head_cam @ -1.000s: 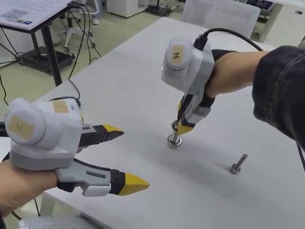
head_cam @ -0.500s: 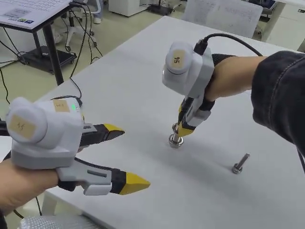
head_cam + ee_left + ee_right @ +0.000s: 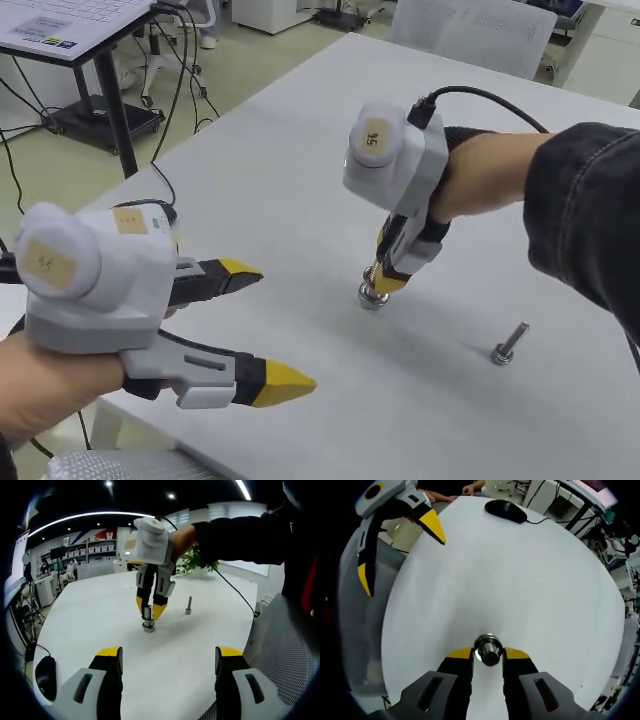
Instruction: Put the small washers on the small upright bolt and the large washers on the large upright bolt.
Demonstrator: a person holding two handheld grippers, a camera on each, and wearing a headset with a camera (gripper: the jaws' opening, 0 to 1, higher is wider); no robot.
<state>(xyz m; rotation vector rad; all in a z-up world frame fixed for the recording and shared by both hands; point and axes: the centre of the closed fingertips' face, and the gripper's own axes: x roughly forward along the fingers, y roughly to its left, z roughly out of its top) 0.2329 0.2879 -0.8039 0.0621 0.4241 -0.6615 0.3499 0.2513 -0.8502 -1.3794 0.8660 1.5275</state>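
The large bolt (image 3: 372,296) stands upright mid-table, with washers stacked at its base (image 3: 149,627). My right gripper (image 3: 383,283) points straight down over it. Its jaws are shut on a silver ring, seemingly a large washer (image 3: 488,650), that sits around the bolt's shaft. The small bolt (image 3: 505,345) stands alone to the right, also seen past the right gripper (image 3: 189,605). My left gripper (image 3: 262,325) hovers open and empty at the table's near left edge, well away from both bolts (image 3: 169,655).
A black mouse (image 3: 506,511) with its cable lies near the table's left edge, behind the left gripper. Beyond that edge stand a desk (image 3: 60,25), hanging cables and the floor. A mesh chair seat (image 3: 285,650) lies beside the table.
My right gripper has sunk lower along the large bolt, its tips now close to the base. The left gripper has stayed still and open.
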